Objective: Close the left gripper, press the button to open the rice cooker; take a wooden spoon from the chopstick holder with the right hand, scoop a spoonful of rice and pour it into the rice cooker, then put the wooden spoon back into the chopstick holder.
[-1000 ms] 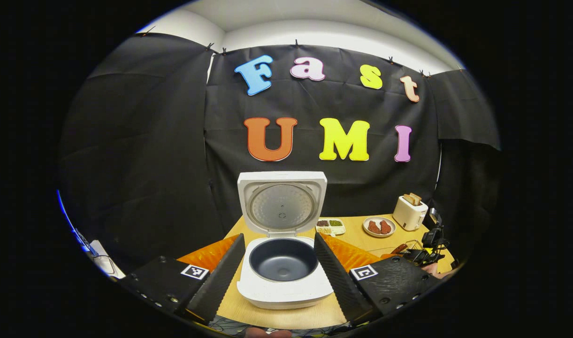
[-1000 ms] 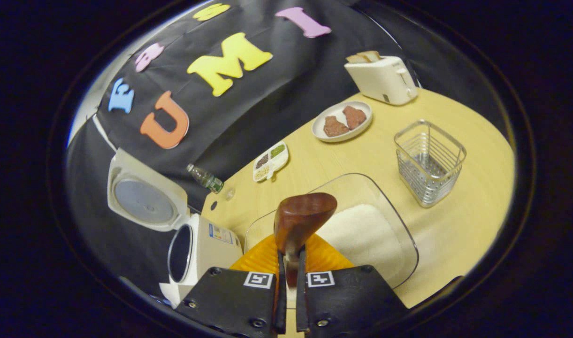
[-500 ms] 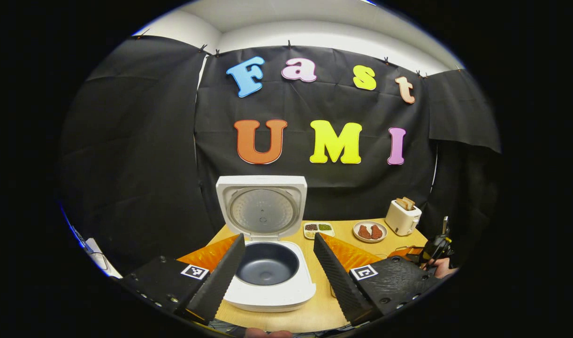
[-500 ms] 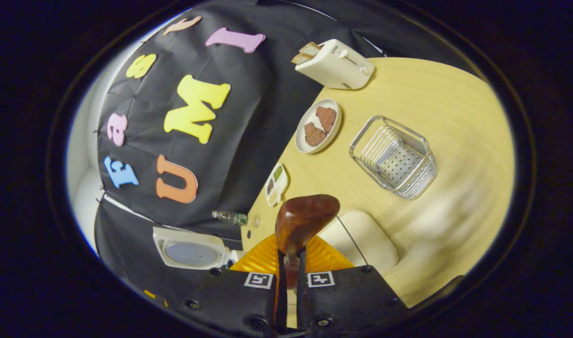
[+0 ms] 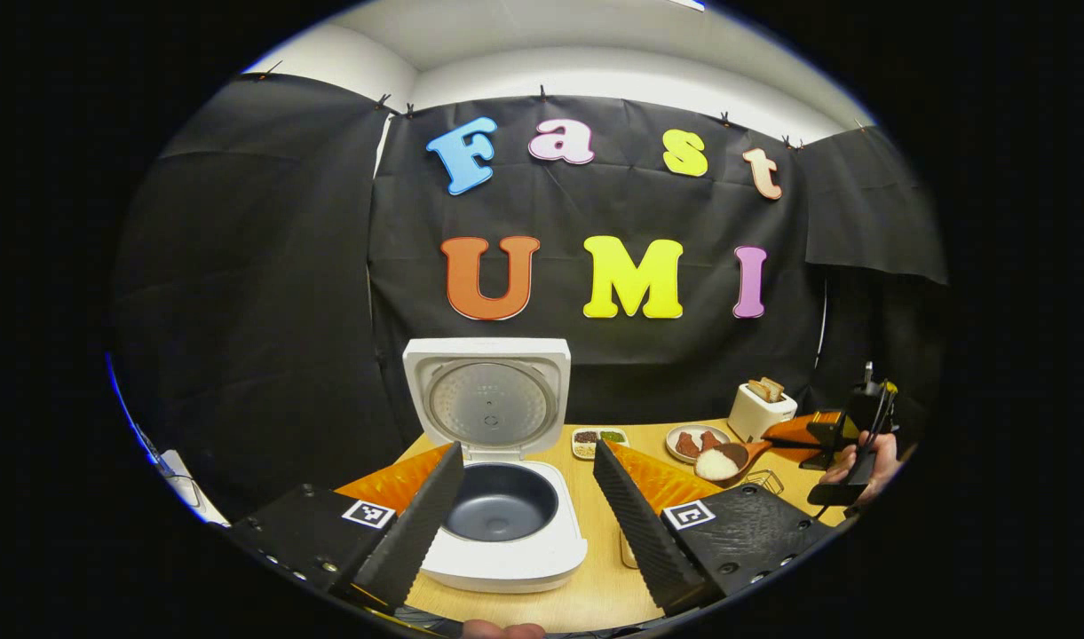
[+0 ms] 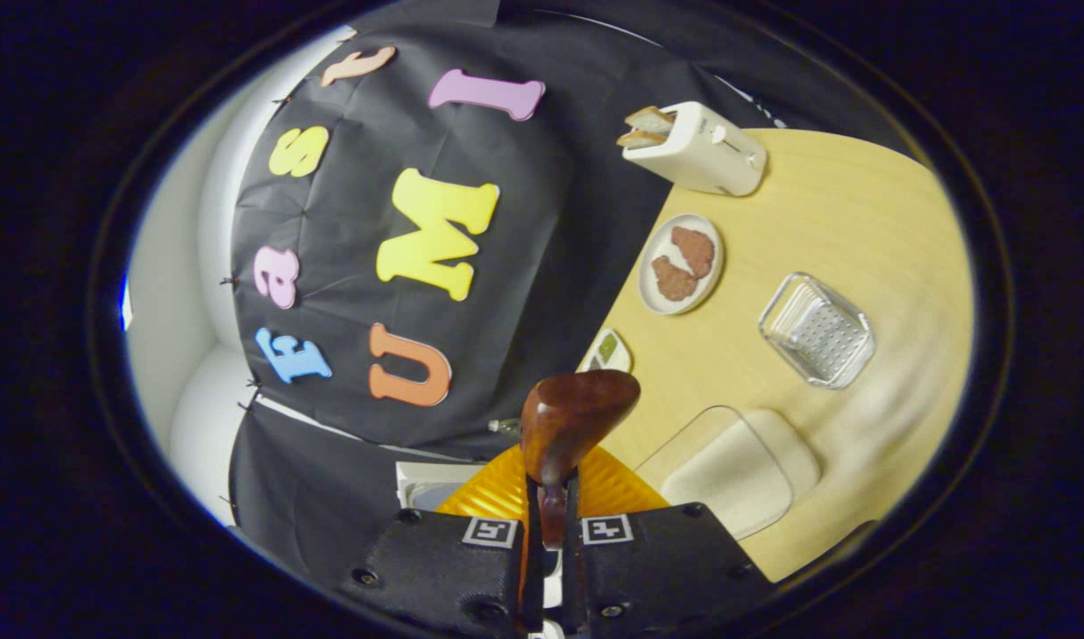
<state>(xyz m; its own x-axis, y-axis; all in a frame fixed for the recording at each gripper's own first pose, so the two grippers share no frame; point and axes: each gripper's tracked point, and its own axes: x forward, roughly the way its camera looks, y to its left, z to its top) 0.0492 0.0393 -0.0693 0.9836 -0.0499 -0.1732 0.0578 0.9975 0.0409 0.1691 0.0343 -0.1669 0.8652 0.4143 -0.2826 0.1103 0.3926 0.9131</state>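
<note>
I have the left hand-held gripper [image 5: 526,506] spread wide, its fingers either side of the cooker [image 5: 503,524], which sits on the table [image 5: 608,586] with its lid [image 5: 486,397] standing up and the dark pot bare. My right hand-held gripper [image 6: 549,541] is pinching the spoon [image 6: 570,423] by its handle, bowl forward. From the left gripper view I see that spoon [image 5: 728,460] off to the right with a heap of rice [image 5: 716,463] in it, held above the table near the plate [image 5: 684,440] and toaster [image 5: 758,410]. Below the right gripper lie the rice tray [image 6: 728,470] and the wire holder [image 6: 817,330].
</note>
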